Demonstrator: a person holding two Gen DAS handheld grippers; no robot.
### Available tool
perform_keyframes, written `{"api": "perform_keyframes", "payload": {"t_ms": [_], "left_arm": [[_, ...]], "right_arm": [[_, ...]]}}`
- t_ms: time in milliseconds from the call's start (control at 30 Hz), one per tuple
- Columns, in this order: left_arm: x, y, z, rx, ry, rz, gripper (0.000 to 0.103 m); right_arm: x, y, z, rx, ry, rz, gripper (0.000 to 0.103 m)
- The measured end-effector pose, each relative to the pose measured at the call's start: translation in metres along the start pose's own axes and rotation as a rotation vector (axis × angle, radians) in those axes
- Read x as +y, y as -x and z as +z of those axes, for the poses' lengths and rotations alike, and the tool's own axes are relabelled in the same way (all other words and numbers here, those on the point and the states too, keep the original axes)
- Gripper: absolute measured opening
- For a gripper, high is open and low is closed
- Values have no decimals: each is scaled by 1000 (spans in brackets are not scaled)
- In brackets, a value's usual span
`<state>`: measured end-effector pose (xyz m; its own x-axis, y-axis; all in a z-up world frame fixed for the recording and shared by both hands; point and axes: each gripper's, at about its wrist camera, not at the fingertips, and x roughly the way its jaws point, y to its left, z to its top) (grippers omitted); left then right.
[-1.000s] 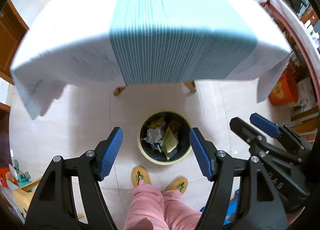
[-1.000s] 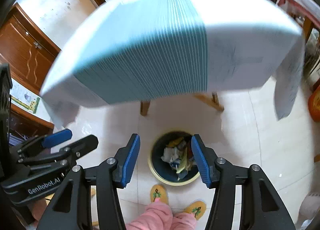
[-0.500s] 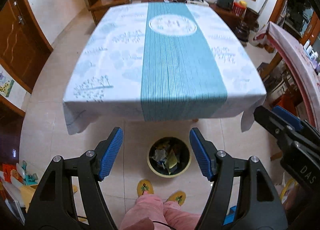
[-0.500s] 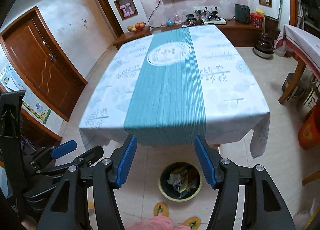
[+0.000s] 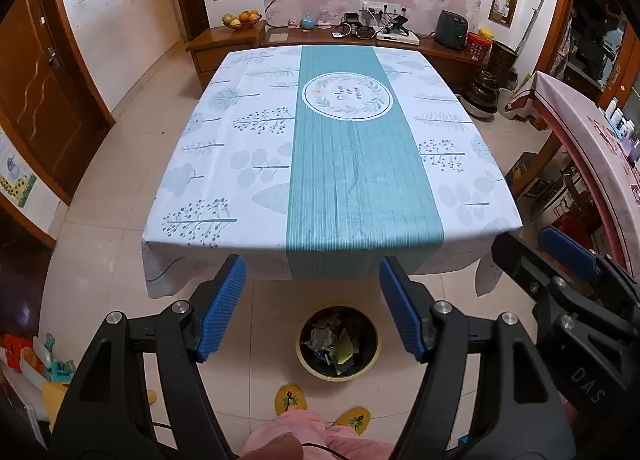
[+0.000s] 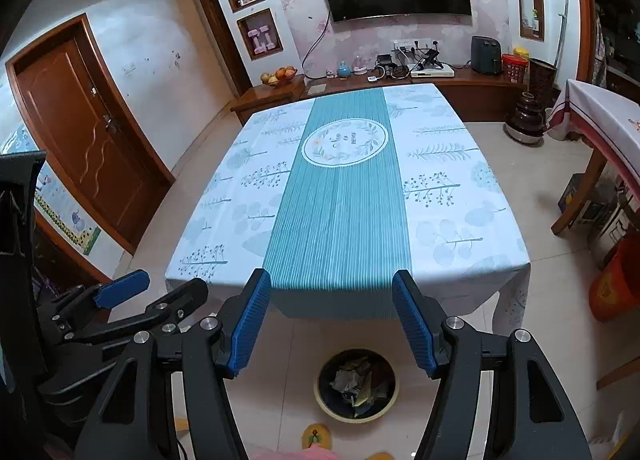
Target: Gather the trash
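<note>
Left hand-held gripper (image 5: 312, 308): spread wide, empty, above the bin.
Right hand-held gripper (image 6: 331, 322): spread wide, empty, above the bin.
Bin (image 5: 338, 344): on the floor, just before the worktop's (image 5: 256, 164) near edge.
Trash (image 5: 334, 344): crumpled scraps inside the bin.
Slippers (image 5: 291, 399): just beside the bin.
</note>
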<state>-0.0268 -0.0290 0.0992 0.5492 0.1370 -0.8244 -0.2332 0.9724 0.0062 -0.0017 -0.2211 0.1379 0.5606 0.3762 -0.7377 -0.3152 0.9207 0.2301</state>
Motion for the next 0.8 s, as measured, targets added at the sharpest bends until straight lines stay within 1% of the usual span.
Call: {"api": "perform_keyframes", "payload": {"t_ms": [800], "left_arm": [[-1, -4, 2, 2, 3, -8, 67]], "right_arm": [[-4, -7, 4, -9, -6, -5, 64]]}}
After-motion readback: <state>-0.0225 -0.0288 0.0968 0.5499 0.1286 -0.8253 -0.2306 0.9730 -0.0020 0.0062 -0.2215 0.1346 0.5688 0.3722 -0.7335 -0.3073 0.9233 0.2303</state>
